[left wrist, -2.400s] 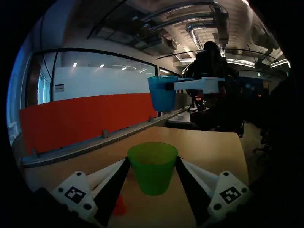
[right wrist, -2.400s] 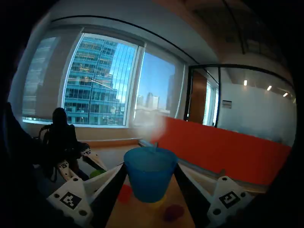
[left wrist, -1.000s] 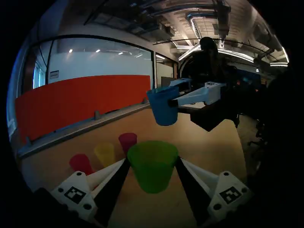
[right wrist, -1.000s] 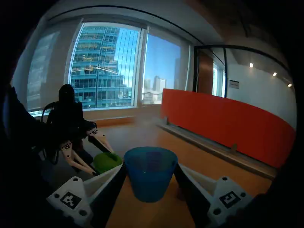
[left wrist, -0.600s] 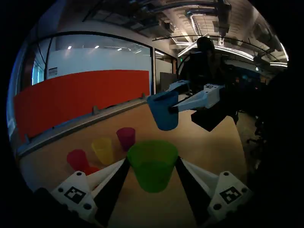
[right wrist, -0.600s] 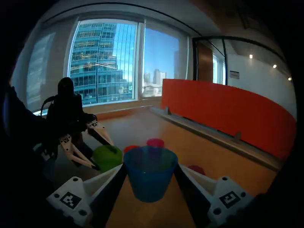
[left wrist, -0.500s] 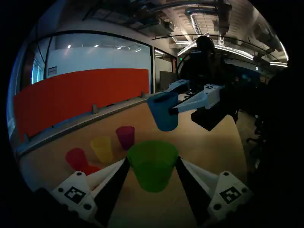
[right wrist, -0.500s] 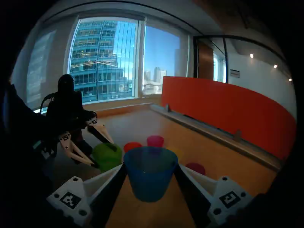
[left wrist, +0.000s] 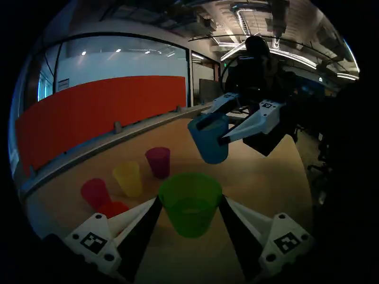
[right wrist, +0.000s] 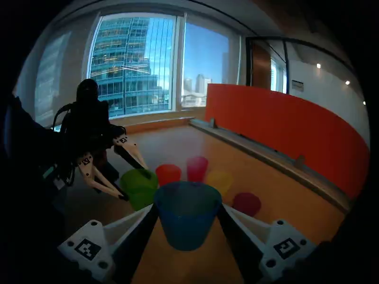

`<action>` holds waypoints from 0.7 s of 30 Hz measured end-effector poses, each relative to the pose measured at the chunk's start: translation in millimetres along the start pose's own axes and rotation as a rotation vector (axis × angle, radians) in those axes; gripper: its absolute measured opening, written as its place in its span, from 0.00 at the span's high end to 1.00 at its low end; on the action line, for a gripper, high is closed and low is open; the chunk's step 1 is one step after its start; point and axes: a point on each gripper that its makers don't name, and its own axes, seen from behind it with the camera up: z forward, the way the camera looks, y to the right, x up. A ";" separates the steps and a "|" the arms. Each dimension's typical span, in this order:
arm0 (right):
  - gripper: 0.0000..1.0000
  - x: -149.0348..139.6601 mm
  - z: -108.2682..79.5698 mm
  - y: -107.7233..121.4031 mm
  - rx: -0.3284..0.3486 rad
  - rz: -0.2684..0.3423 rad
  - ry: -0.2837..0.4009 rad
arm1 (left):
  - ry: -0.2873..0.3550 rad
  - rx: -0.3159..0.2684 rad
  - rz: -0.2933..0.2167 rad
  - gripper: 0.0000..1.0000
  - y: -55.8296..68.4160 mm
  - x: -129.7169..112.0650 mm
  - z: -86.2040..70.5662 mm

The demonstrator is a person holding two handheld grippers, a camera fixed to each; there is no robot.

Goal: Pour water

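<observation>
**A:** So what were the grippers up to?

**B:** The left gripper [left wrist: 190,202] was pinching the green cup [left wrist: 190,215] upright, one finger on each side. The right gripper [right wrist: 187,208] had the blue cup [right wrist: 187,222] squeezed the same way. From the left gripper view that cup hung tilted in the air over the desk [left wrist: 270,180], just beyond the green one.

**A:** Any others?

**B:** A magenta cup [left wrist: 158,162], yellow cup [left wrist: 128,178] and red cup [left wrist: 95,193] stood nearer the desk edge by the orange partition [left wrist: 99,111].
</observation>
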 end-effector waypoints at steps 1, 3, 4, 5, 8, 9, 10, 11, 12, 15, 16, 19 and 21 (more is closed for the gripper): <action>0.10 -1.8 0.9 0.0 0.000 -0.002 -0.005 | -0.008 0.000 0.003 0.14 -0.3 -2.0 0.8; 0.10 -5.8 2.7 0.1 0.000 -0.007 -0.016 | -0.024 0.000 0.010 0.14 -0.9 -6.3 2.4; 0.10 -7.9 3.6 -0.2 0.001 -0.007 -0.021 | -0.032 -0.001 0.014 0.14 -0.8 -8.4 3.2; 0.10 -9.9 4.5 -0.4 0.002 -0.008 -0.025 | -0.040 -0.002 0.017 0.14 -0.8 -10.4 3.9; 0.10 -16.7 7.3 -1.6 0.008 -0.008 -0.043 | -0.065 -0.004 0.025 0.14 -0.9 -16.8 5.9; 0.09 -19.2 8.3 -2.1 0.010 -0.008 -0.050 | -0.073 -0.005 0.028 0.14 -1.0 -19.0 6.6; 0.09 -21.6 9.1 -2.4 0.012 -0.008 -0.055 | -0.079 -0.005 0.031 0.14 -1.1 -20.5 7.0; 0.09 -23.9 10.0 -2.7 0.013 -0.009 -0.061 | -0.086 -0.006 0.033 0.14 -1.2 -22.1 7.4; 0.10 -26.6 10.9 -3.0 0.015 -0.009 -0.067 | -0.093 -0.007 0.036 0.14 -1.4 -23.8 7.9; 0.10 -33.9 13.0 -3.7 0.018 -0.012 -0.083 | -0.110 -0.011 0.043 0.14 -1.5 -28.3 9.3; 0.10 -36.2 13.5 -3.9 0.019 -0.013 -0.087 | -0.115 -0.012 0.044 0.14 -1.7 -29.6 9.7; 0.10 -43.4 15.0 -4.2 0.020 -0.015 -0.102 | -0.129 -0.016 0.047 0.14 -2.5 -32.9 11.0; 0.10 -48.2 15.7 -4.2 0.019 -0.017 -0.111 | -0.137 -0.018 0.051 0.14 -3.1 -34.5 11.6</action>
